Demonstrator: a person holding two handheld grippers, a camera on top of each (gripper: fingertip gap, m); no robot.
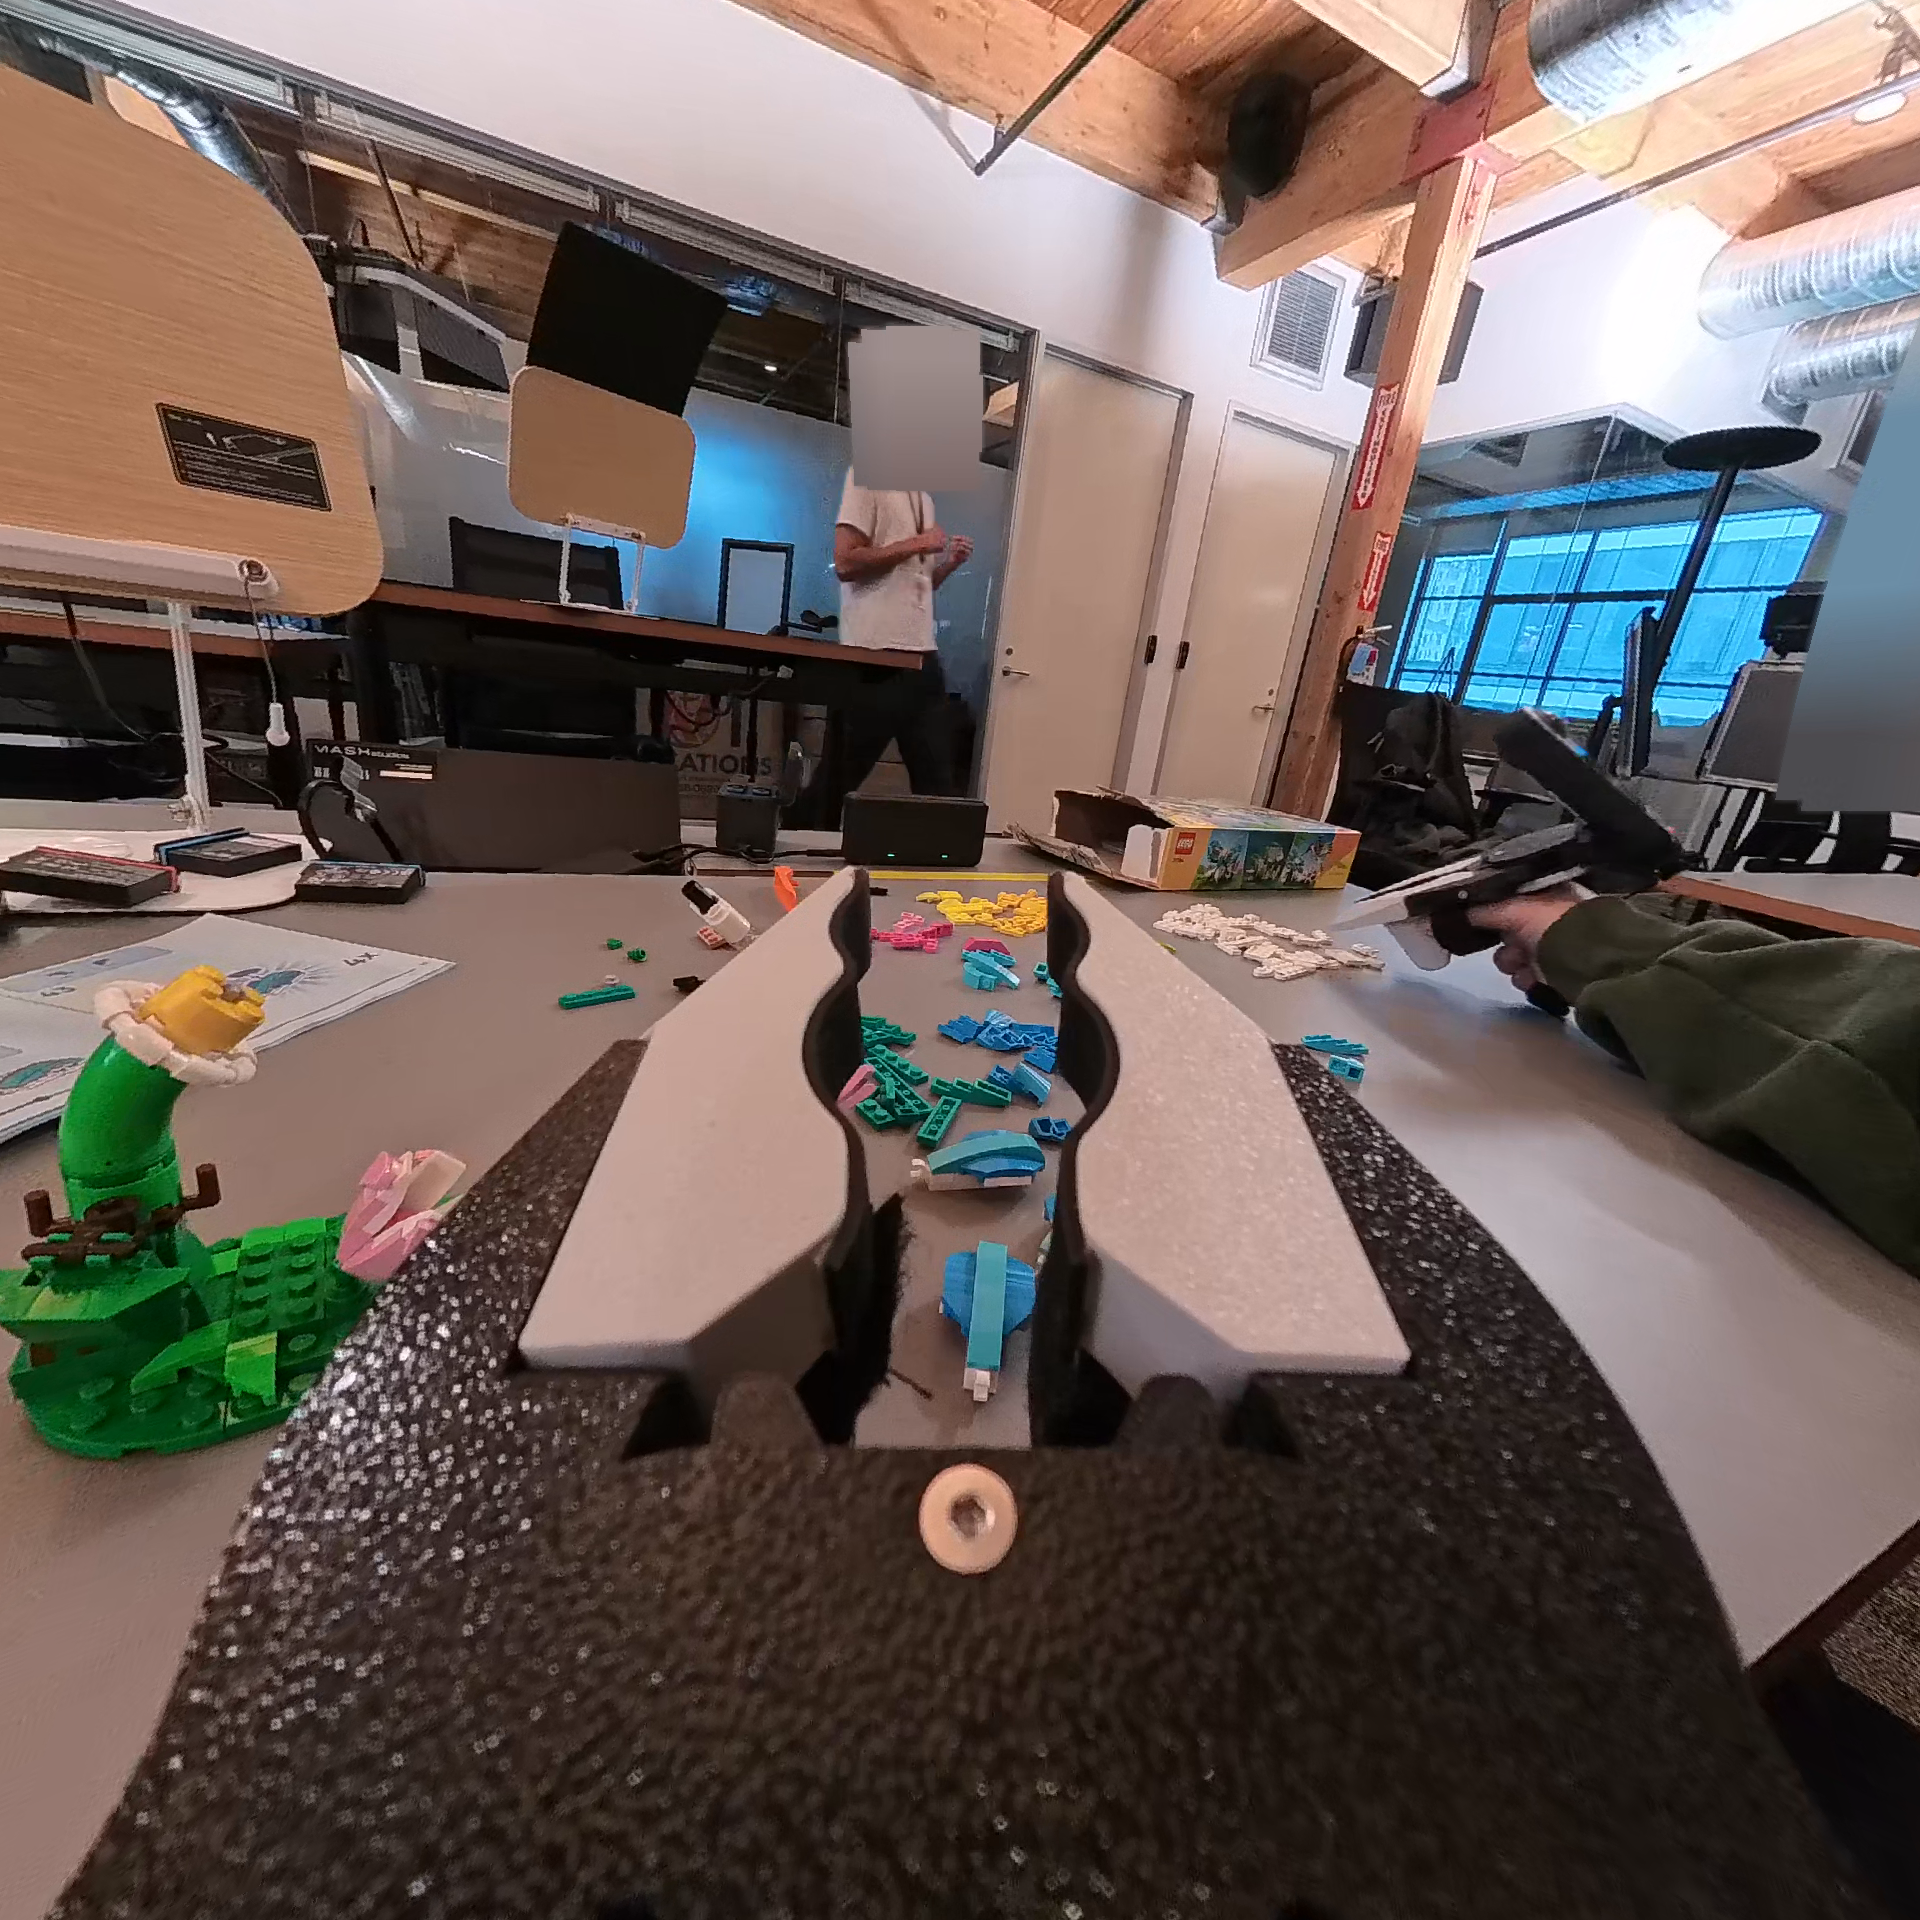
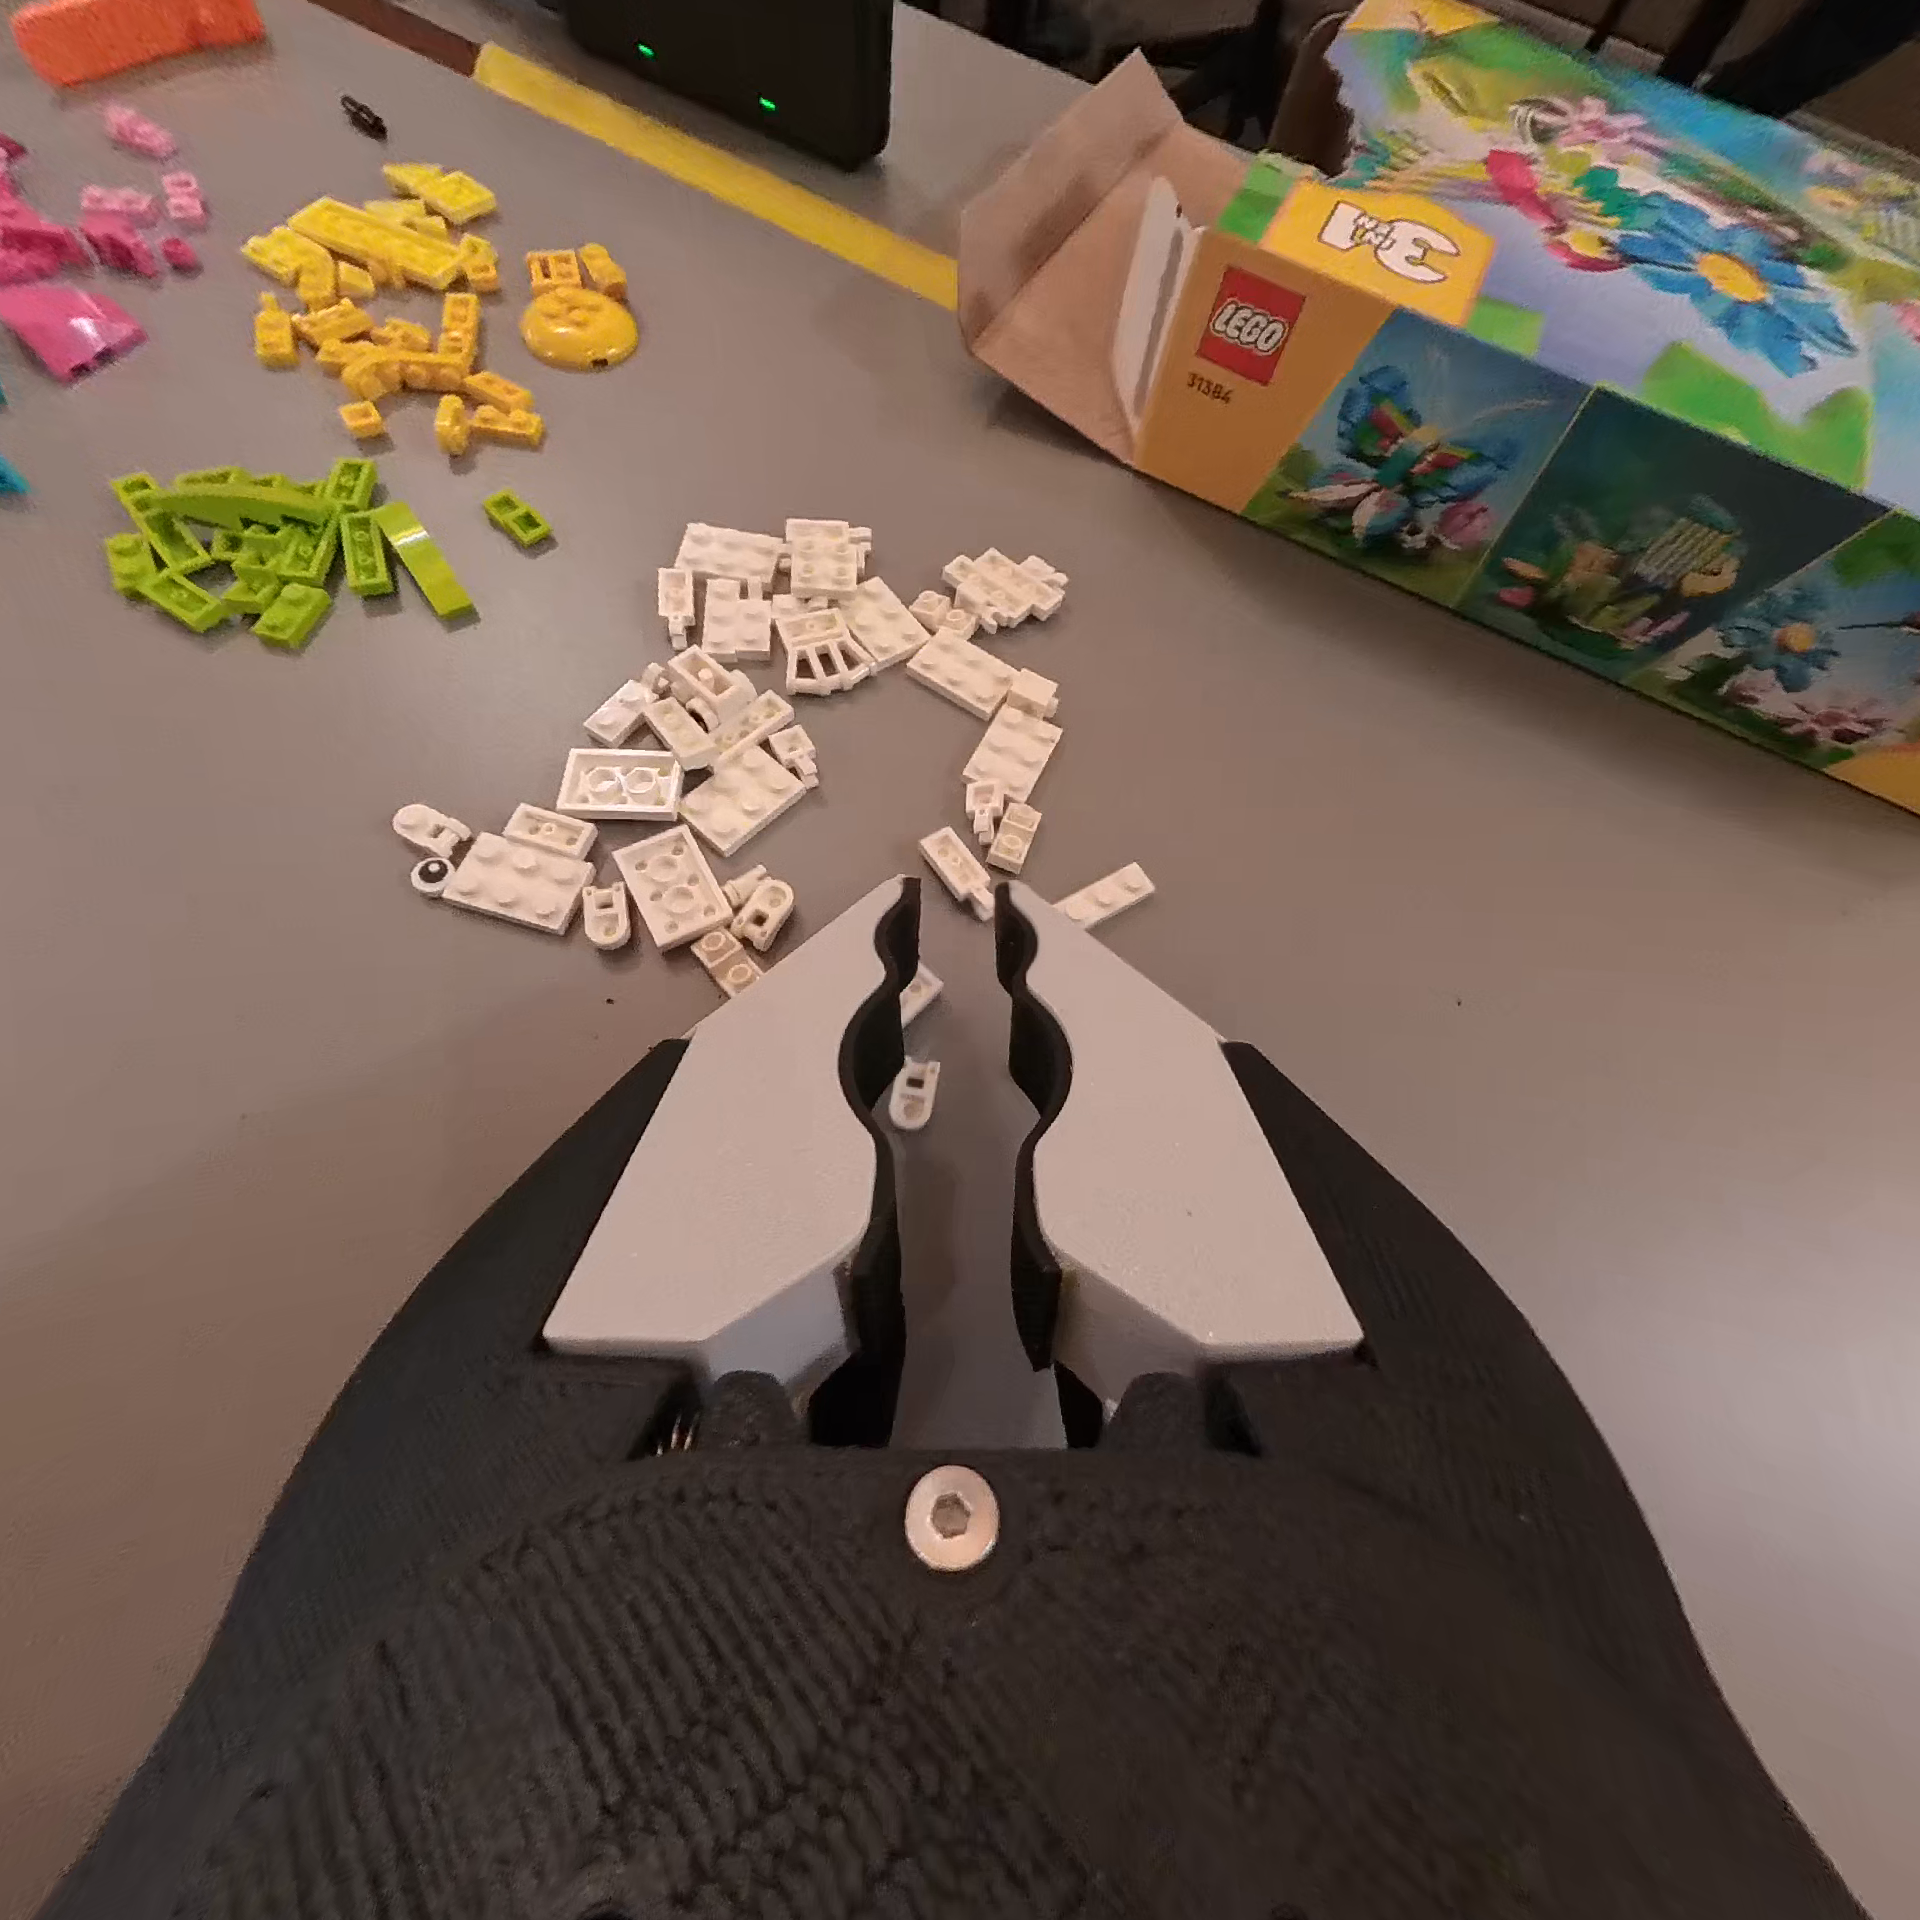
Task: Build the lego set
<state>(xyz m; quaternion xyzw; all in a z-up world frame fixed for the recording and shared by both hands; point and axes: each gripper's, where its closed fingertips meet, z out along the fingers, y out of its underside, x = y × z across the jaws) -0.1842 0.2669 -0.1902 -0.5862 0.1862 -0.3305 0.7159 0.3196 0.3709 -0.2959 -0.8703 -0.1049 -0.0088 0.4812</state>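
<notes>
White bricks beside torn box

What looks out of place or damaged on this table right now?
Mainly the set's box: its end flap is torn open and ragged, and it lies flat beside the white pieces. A few white pieces sit stray under the right gripper. Otherwise the bricks are sorted by colour, nothing spilled.

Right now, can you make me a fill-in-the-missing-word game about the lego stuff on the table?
1. The right gripper is reaching toward the pile of ____ bricks.
2. Beyond the lime green bricks lies the pile of ____ bricks.
3. The green stem model is topped with a ____ centre.
4. Neither gripper holds a brick; the left gripper is ____.

Missing words: white; yellow; yellow; open
</notes>
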